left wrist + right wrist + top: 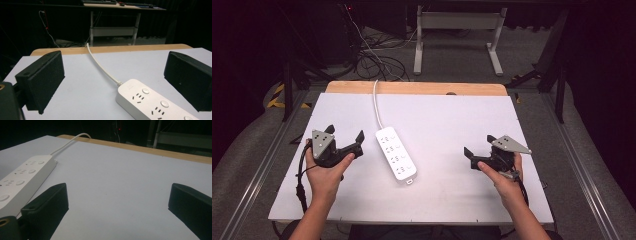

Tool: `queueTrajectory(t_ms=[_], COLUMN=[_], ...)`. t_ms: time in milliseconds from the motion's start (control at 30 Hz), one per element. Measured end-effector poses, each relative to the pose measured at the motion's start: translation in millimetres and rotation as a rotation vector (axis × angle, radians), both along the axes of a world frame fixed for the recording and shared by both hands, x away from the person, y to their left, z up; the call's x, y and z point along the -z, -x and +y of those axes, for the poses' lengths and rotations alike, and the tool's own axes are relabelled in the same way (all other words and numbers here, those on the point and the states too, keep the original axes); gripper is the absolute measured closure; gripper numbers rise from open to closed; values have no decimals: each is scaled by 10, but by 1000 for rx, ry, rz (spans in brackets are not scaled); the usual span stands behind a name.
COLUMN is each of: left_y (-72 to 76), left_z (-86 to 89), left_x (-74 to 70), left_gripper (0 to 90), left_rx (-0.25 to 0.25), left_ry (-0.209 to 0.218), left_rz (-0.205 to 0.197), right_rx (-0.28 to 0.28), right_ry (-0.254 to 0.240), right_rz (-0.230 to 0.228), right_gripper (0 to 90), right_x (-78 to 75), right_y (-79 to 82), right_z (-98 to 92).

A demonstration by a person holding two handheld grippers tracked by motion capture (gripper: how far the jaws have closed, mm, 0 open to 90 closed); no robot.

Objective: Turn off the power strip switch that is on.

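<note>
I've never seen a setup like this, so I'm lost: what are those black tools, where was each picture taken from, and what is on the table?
There is no robot here. A person holds a two-jaw tool in each hand: the left gripper and the right gripper. The high view looks down from above the person's side of the table. The other two pictures come from cameras riding on the grippers, so the black blocks at their edges are each gripper's own jaws. On the white board lies a white power strip, between the two grippers and nearer the left one; its cord runs off the far edge. Both grippers stand wide open and hold nothing.
</note>
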State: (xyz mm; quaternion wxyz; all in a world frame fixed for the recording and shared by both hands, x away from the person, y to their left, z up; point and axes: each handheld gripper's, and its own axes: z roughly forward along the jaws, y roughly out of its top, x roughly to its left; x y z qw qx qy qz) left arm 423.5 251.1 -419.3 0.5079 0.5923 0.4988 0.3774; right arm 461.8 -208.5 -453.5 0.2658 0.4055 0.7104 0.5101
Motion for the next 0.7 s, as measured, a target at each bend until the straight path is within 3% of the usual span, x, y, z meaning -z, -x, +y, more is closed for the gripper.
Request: queueTrajectory(t_ms=[700], left_y=[24], left_z=[34], left_x=[9], left_gripper=[42], left_rx=[-5], left_ry=[6], left_rz=[4], right_rx=[-14], right_ry=[9], right_rz=[2], right_gripper=[46], right_x=[4], right_y=[-18], right_z=[31])
